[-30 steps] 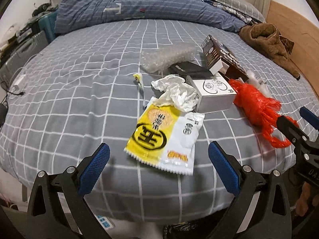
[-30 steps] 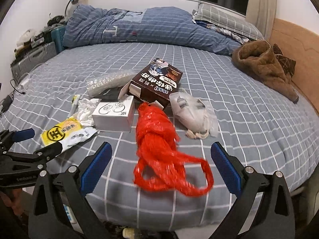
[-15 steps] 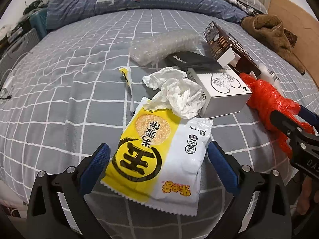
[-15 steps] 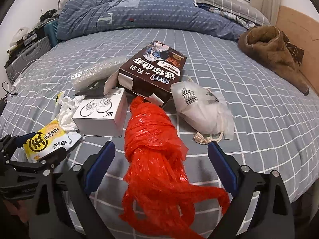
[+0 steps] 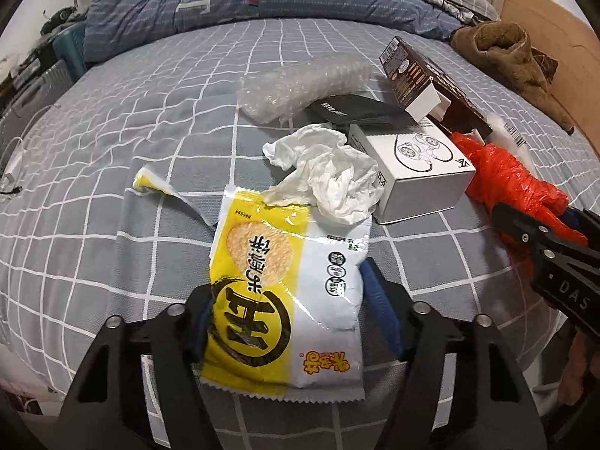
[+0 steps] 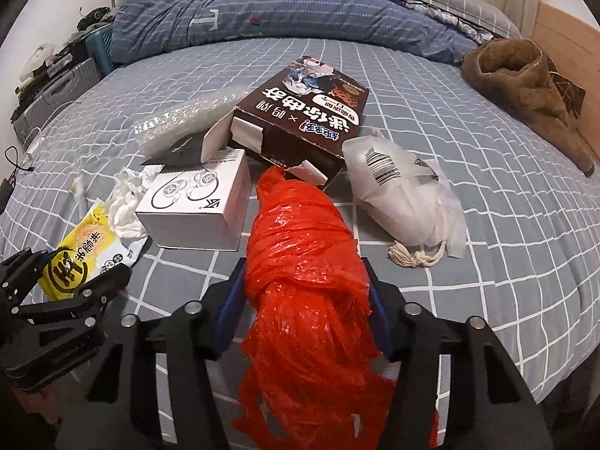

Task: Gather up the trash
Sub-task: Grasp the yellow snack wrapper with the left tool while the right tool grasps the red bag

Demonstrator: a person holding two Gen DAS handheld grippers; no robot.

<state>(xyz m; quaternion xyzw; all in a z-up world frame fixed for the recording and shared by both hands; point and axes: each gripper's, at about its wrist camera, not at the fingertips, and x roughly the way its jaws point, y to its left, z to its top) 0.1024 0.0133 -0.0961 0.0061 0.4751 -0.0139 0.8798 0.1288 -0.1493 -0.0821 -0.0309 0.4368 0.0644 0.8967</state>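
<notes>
Trash lies in a loose cluster on the grey checked bedsheet (image 5: 112,120), near the edge of the bed closest to both cameras. The left gripper (image 5: 285,311) has its two blue-padded fingers (image 5: 378,307) pressed in against the sides of a yellow and white snack wrapper (image 5: 285,285), which lies flat on the sheet with its near end between them. Touching the far end of the wrapper is a crumpled white tissue (image 5: 330,172), and just left of that lies a small torn yellow strip (image 5: 150,183). The tissue leans against a white box (image 5: 412,172) printed with a line drawing of earbuds. Behind the box sit a flat black packet (image 5: 352,110), a roll of clear bubble wrap (image 5: 303,86) and a dark brown carton (image 6: 300,112) with its end flaps open toward the cameras. The right gripper (image 6: 303,303) has its fingers (image 6: 228,300) narrowed around a crumpled red plastic bag (image 6: 303,270), whose loose end hangs down between them toward the camera while its far end reaches the carton's open flap. Right of the red bag rests a cloudy white pouch (image 6: 401,191) with a barcode label and a knotted drawstring. Farther off, a brown fleece garment (image 6: 525,86) lies by the wooden headboard (image 6: 566,48), and a blue striped quilt (image 6: 262,11) is bunched along the far side of the bed.
</notes>
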